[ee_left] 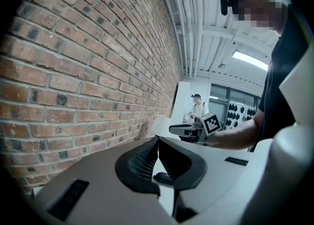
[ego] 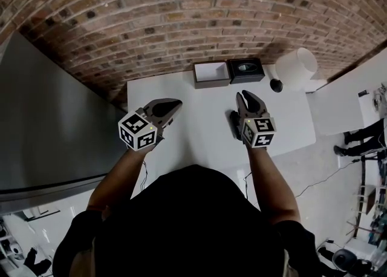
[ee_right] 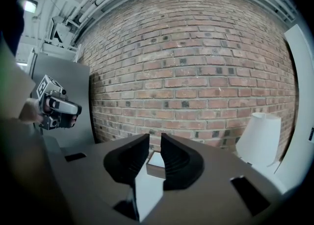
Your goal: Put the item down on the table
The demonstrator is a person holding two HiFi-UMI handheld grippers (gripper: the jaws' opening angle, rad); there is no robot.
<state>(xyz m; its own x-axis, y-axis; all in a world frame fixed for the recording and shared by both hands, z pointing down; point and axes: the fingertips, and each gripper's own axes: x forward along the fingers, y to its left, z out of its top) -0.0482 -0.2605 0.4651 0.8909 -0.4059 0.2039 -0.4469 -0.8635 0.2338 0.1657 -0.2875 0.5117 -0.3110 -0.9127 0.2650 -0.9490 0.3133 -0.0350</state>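
Brick wall [ego: 181, 16], white desk [ego: 199, 121] | my left gripper [ego: 179, 104], right gripper [ego: 243, 94]: jaws pressed together, empty | dark item [ego: 233, 124], I think, lies on desk

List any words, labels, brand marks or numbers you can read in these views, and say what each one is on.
No text can be read in any view.
On the closed black box: an oval emblem on the lid, too small to read.
On the left marker cube and the right marker cube: black-and-white square patterns only, no letters or numbers.
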